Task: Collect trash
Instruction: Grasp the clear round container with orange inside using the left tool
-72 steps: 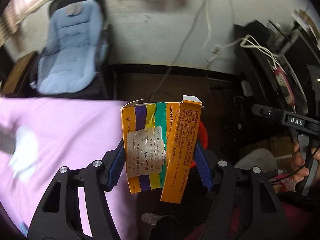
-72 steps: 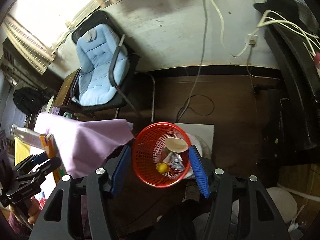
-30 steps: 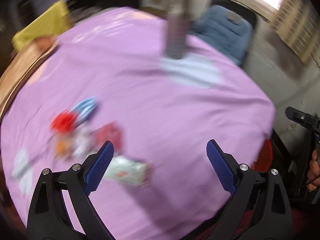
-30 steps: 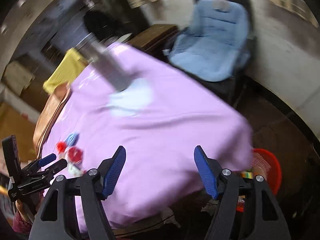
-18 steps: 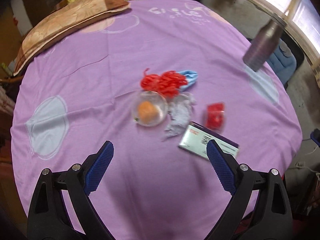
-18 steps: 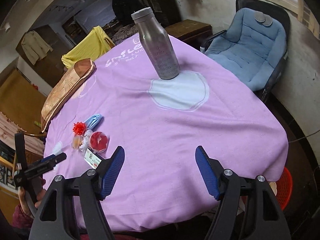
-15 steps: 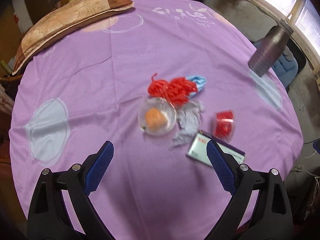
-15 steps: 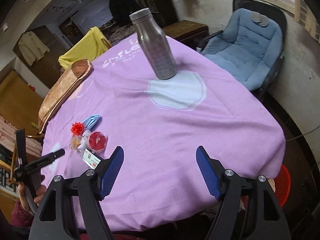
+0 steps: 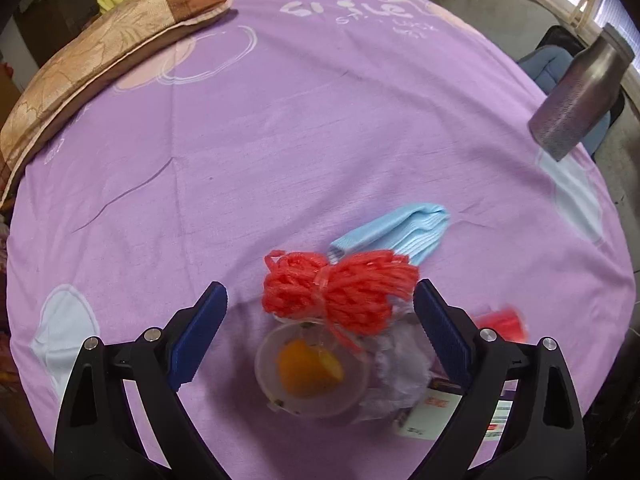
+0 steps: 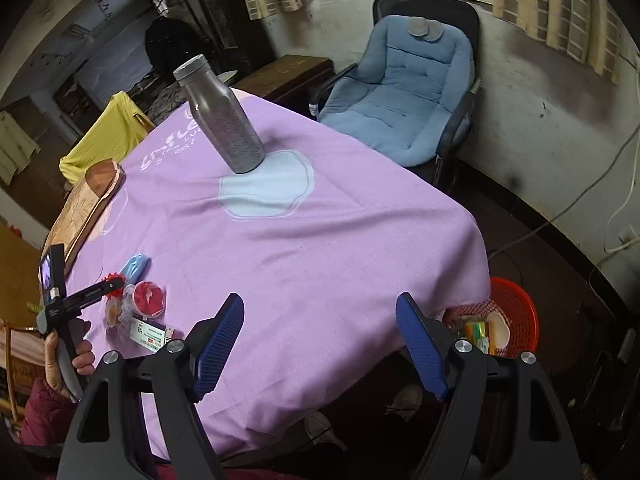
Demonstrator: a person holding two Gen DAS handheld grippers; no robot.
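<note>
My left gripper (image 9: 320,344) is open and empty, hovering over a cluster of trash on the purple tablecloth (image 9: 280,128). Between its fingers lie a red string bundle (image 9: 340,296) and a clear cup with an orange piece (image 9: 310,368). A blue face mask (image 9: 396,232), crumpled plastic (image 9: 400,364), a red lid (image 9: 502,320) and a printed card box (image 9: 432,416) lie around them. My right gripper (image 10: 320,344) is open and empty above the table's near edge. The red trash basket (image 10: 516,312) stands on the floor at the right, holding trash.
A grey metal bottle (image 10: 222,116) stands on the table's far side, also in the left wrist view (image 9: 580,96). A brown cushion (image 9: 92,64) lies at the table's left edge. A blue padded chair (image 10: 412,92) stands beyond the table. Cables run along the wall.
My left gripper dropped the orange box it held, swung from the basket to the table and moved in close over the trash cluster. My right gripper turned from the basket toward the table.
</note>
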